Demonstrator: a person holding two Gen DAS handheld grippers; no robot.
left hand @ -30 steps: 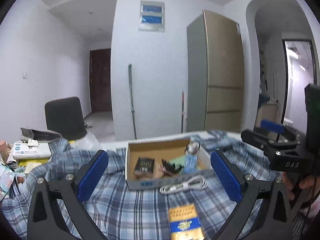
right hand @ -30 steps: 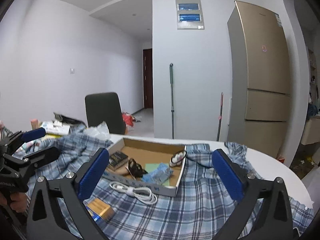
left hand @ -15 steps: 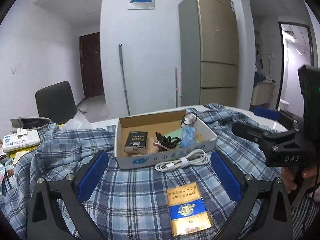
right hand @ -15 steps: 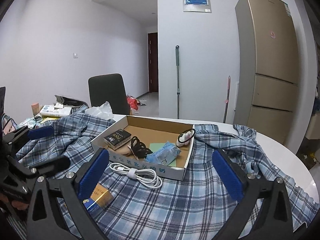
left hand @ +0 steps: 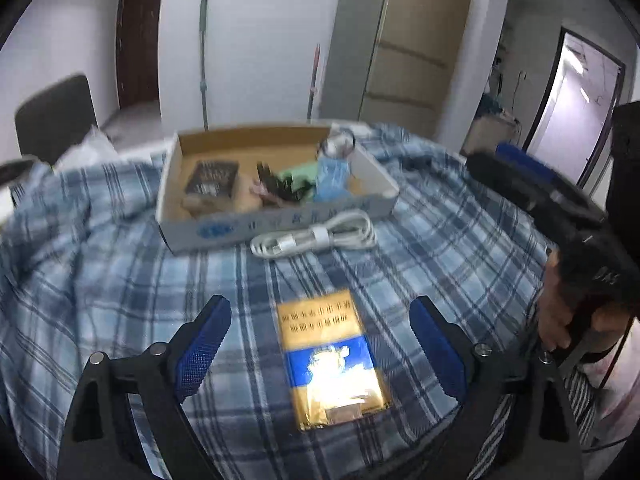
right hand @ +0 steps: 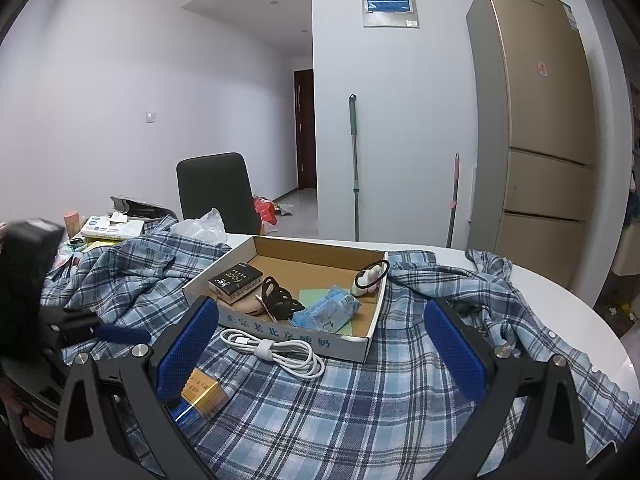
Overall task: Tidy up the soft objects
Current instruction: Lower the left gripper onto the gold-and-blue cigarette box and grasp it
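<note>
Two things lie outside the cardboard box (left hand: 276,224): the gold-and-blue pack (left hand: 332,360), framed by the left gripper (left hand: 320,344)'s spread fingers and judged next for lowering and clamping, and a white cable (left hand: 316,236).

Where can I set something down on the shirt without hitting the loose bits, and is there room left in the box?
Bare plaid shirt lies right of the white cable, below the cardboard box. The box's back half is open cardboard. Crowded: its front, with the black pack, hair ties and blue packet; also around the gold-and-blue pack.
</note>
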